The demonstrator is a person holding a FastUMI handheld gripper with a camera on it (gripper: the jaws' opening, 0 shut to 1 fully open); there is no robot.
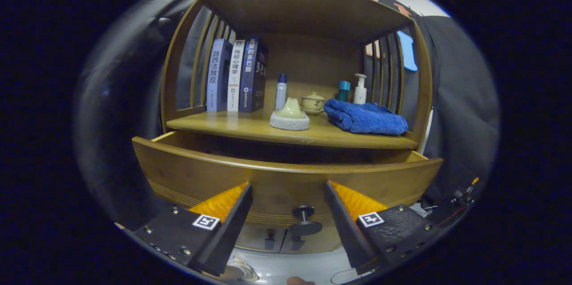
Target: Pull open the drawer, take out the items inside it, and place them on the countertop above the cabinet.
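Your tool (288, 195) wide, knob (304, 219) btwn fingers; drawer (286, 178) open; towel (364, 117), books (237, 75), bottles crowd bench (223, 125) above

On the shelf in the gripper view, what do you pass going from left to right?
Three upright books → blue-capped bottle → cone-shaped piece on a white pad → small lidded cup → teal bottle → white pump bottle. The open gripper hangs before the drawer knob.

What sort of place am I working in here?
Probably a mock household nook in a booth: a wooden shelf cabinet with upright books, a folded blue towel, and a pulled-out drawer before the open claw.
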